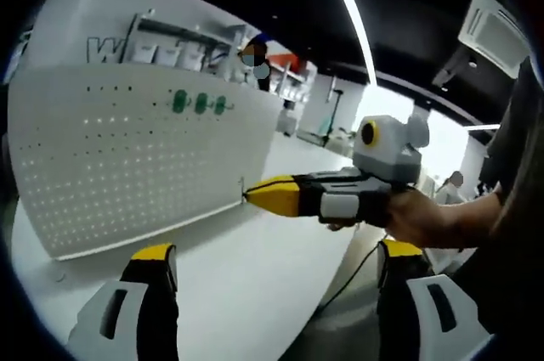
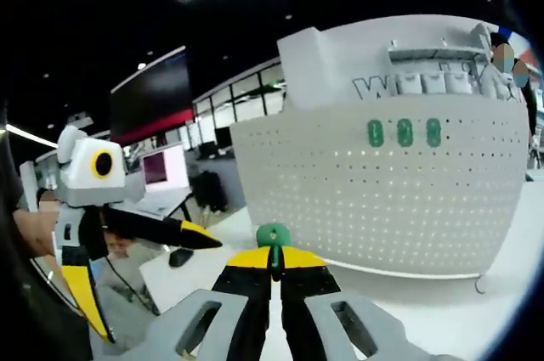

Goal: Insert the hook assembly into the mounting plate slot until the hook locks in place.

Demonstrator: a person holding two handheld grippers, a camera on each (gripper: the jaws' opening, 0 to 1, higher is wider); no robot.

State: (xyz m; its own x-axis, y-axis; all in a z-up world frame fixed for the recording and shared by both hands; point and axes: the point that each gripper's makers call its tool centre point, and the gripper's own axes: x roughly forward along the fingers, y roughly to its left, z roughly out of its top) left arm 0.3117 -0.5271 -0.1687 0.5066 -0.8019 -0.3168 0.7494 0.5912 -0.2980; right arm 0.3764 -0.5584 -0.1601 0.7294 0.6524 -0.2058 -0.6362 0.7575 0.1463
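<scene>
Toward ten o'clock in the left gripper view, the white pegboard mounting plate [image 1: 127, 157] is being shown upright on the white table [image 1: 255, 276], three green hooks [image 1: 201, 104] already seated in its upper rows. The left gripper [image 1: 272, 280] is being carried with its jaws spread wide and empty. At three o'clock the right gripper [image 1: 255, 194] is being held out toward the plate's lower right corner, jaws pressed together (the hook itself is too small to make out at this angle).

At six o'clock in the right gripper view, a green hook assembly [image 2: 273, 236] is being pinched between the closed yellow tips, well short of the plate. The left gripper [image 2: 200, 240] is being seen at nine o'clock. The hook is being gripped by a narrow edge, so it could twist or slip on contact, and a tilted approach could miss the slot.
</scene>
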